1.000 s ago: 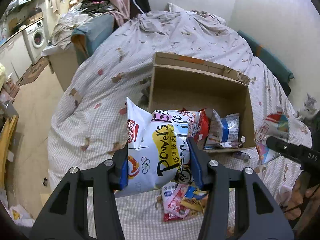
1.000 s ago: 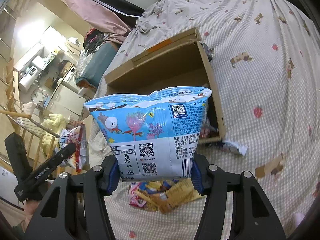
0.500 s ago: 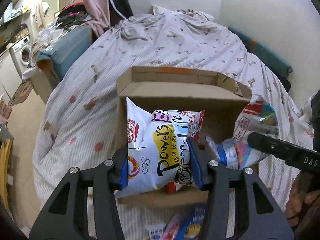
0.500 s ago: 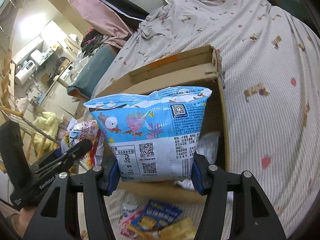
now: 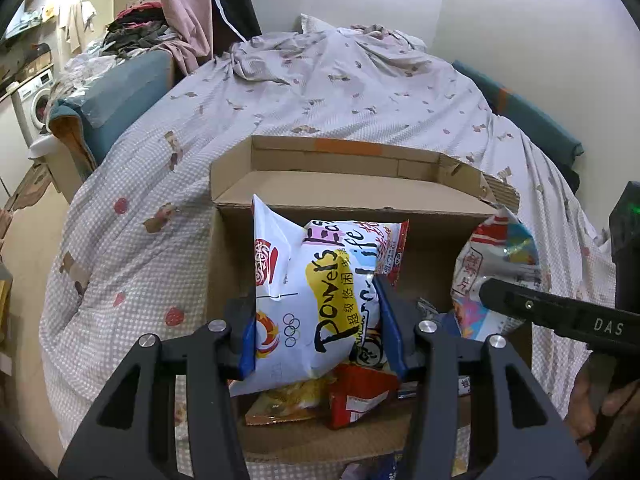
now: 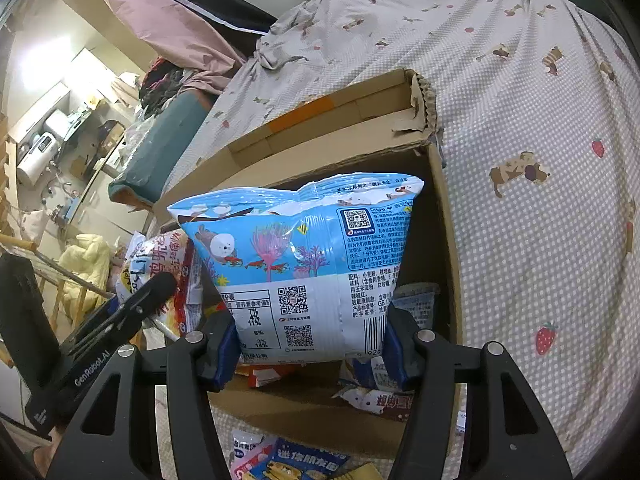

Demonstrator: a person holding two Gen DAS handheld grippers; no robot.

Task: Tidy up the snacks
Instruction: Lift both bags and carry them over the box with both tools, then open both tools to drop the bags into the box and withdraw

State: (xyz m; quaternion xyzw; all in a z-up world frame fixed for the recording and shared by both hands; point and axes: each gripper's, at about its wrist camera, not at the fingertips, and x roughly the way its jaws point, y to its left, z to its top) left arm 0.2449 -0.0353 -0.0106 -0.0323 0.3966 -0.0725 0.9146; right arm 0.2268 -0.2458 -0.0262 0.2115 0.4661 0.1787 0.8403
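My left gripper (image 5: pixel 316 332) is shut on a white and yellow snack bag (image 5: pixel 308 292) and holds it over the open cardboard box (image 5: pixel 344 160) on the bed. My right gripper (image 6: pixel 308 344) is shut on a light blue snack bag (image 6: pixel 304 248), held over the same box (image 6: pixel 340 120). The blue bag also shows at the right of the left wrist view (image 5: pixel 496 264). The white bag shows at the left of the right wrist view (image 6: pixel 160 256). Several snack packs (image 5: pixel 356 392) lie inside the box.
A few snack packs (image 6: pixel 296 460) lie on the checked bedspread (image 6: pixel 540 220) in front of the box. A blue sofa piled with clothes (image 5: pixel 120 80) and a washing machine (image 5: pixel 34 104) stand to the left. The wall is behind the bed.
Both grippers have moved forward with their bags, from in front of the box to over its opening. The loose packs on the bed have slid to the bottom edge of the views.
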